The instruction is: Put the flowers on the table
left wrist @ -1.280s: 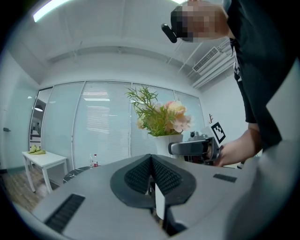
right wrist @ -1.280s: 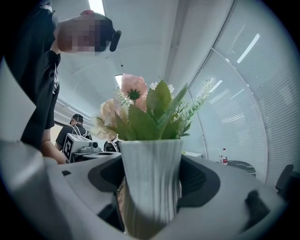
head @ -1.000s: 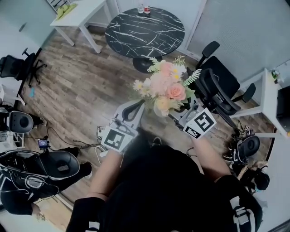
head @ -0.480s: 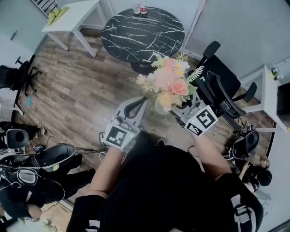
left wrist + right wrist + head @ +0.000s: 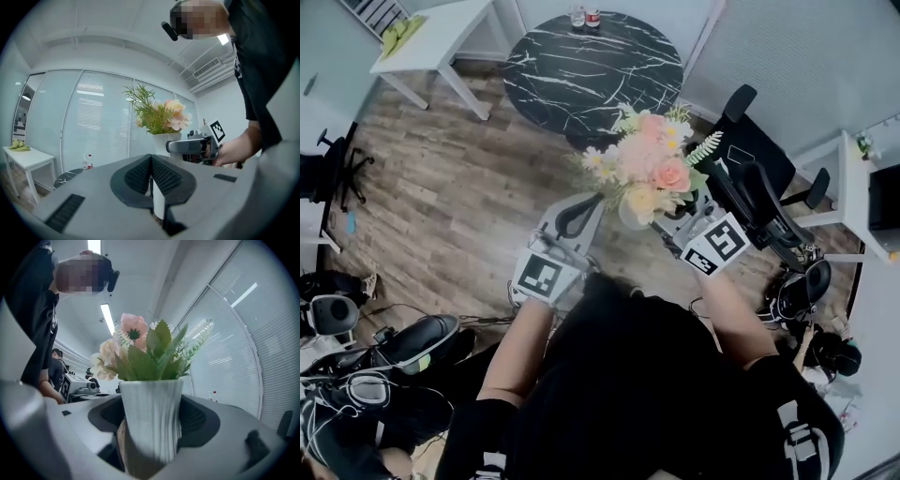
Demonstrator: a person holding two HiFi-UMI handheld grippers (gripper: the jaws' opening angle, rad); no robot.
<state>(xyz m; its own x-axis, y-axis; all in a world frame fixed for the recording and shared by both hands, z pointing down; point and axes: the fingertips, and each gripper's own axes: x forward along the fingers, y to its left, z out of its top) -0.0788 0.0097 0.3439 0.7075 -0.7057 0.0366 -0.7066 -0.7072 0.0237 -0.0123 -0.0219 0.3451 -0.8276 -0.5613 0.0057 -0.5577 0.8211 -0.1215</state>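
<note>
Short of the table (image 5: pixel 591 66), right gripper (image 5: pixel 666 228) clamps the flowers (image 5: pixel 647 169) — left gripper (image 5: pixel 151 164) (empty) pinched shut.

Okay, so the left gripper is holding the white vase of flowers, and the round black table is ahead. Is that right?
Not quite. The right gripper holds the white vase of flowers, its fingers closed on the vase's sides, as the right gripper view shows. The left gripper is shut on nothing. The round black table is indeed ahead.
</note>
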